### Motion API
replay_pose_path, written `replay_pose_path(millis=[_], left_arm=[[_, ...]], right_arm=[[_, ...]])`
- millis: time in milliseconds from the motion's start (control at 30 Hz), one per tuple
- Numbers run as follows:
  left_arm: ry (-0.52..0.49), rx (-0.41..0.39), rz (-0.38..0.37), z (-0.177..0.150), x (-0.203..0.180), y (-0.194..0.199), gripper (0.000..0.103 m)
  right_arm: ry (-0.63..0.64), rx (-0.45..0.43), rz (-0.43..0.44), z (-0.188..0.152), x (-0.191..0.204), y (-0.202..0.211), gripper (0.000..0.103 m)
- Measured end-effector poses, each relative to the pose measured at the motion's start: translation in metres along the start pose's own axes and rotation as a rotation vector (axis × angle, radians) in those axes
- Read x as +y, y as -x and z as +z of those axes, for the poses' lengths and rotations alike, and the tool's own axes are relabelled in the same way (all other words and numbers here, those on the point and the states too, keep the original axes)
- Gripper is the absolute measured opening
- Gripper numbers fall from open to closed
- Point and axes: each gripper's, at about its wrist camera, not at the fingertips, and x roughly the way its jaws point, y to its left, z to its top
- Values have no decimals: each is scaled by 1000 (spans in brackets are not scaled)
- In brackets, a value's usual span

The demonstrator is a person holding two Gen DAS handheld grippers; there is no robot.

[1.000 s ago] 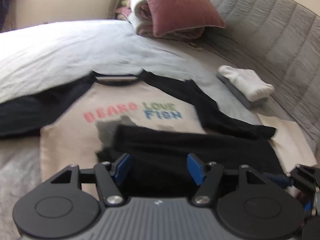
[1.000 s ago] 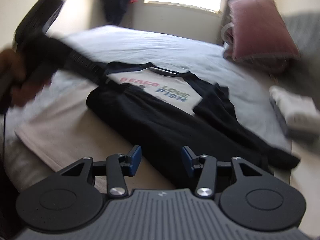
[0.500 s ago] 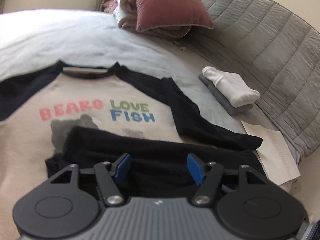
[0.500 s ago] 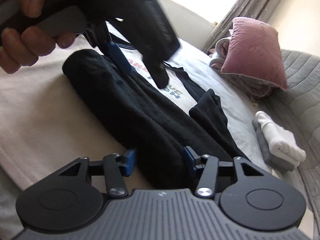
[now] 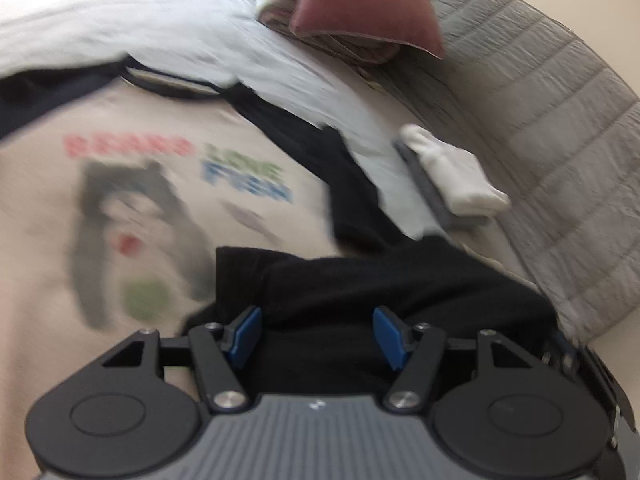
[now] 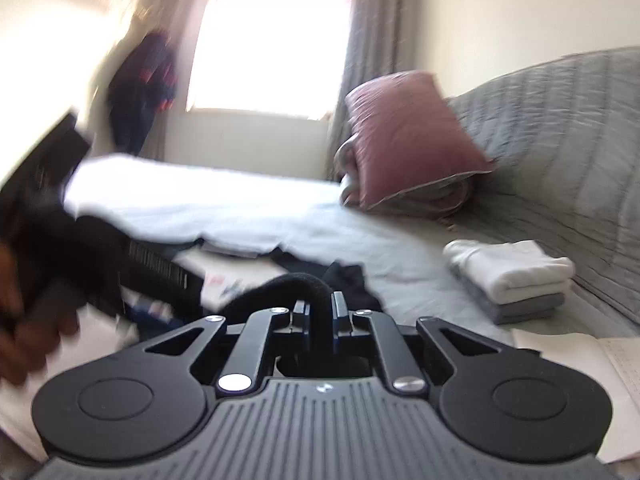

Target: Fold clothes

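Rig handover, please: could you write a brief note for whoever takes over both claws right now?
Right claw: has just been closing, now shut on a fold of the black garment.
Left claw: open, over the same garment, gripping nothing.
Things: black garment lies across the lower part of the printed shirt, which is spread flat on the bed. Folded white and grey pile sits to the right.
Done: that pile.
Left: fold the black garment, then the shirt.
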Motion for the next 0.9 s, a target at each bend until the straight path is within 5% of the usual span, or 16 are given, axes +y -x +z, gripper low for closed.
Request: replay_pose_path(millis=[367, 500, 633, 900], left_arm=[[46, 117, -288, -38, -91, -68, 63], [-65, 132, -241, -45, -104, -65, 63], [-96, 130, -125, -40, -70, -37, 63], [15, 81, 41, -34, 25, 57, 64]], right_arm=[[-145, -102, -29, 33, -66, 35, 10], [-125, -104, 3, 38, -63, 34, 10], [-97, -75, 70, 31, -44, 27, 10], [-21, 57, 282, -7, 47, 5, 10]])
